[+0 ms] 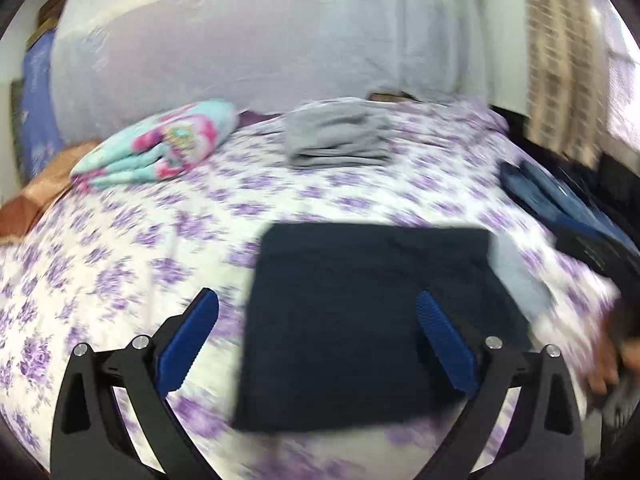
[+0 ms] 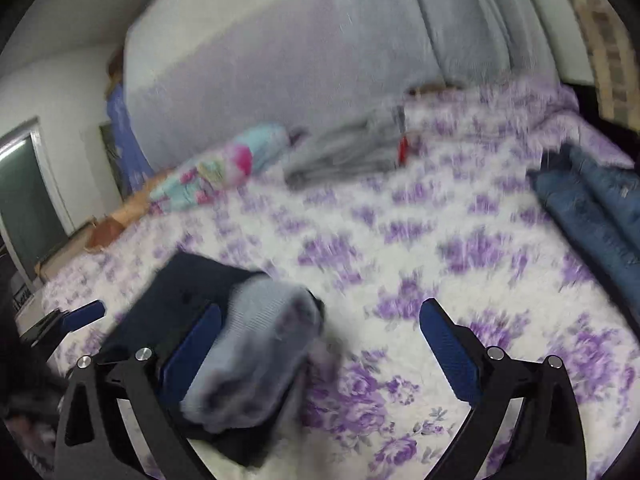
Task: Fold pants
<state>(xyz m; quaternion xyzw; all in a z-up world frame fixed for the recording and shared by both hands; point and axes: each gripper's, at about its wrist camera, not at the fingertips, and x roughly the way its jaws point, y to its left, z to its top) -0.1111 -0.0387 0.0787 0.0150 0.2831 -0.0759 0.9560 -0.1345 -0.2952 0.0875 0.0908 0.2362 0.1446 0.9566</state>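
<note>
A bed (image 1: pixel 120 240) under a white sheet printed with purple flowers fills both views, with a pale covered mattress (image 1: pixel 224 48) standing against the wall behind it. Both pictures are blurred. The dark pants (image 1: pixel 360 320) lie on the bed as a flat folded rectangle, with a light grey part (image 2: pixel 256 356) showing at one edge. Beyond the pants, toward the mattress, sit a grey folded garment (image 1: pixel 340 136) and a turquoise-and-pink cloth (image 1: pixel 160 148); blue jeans (image 2: pixel 592 216) lie off to the pants' right. The left gripper (image 1: pixel 316 340) hangs above the pants, fingers spread wide, gripping nothing. The right gripper (image 2: pixel 320 344) is spread too, its left finger over the pants' grey edge.
</note>
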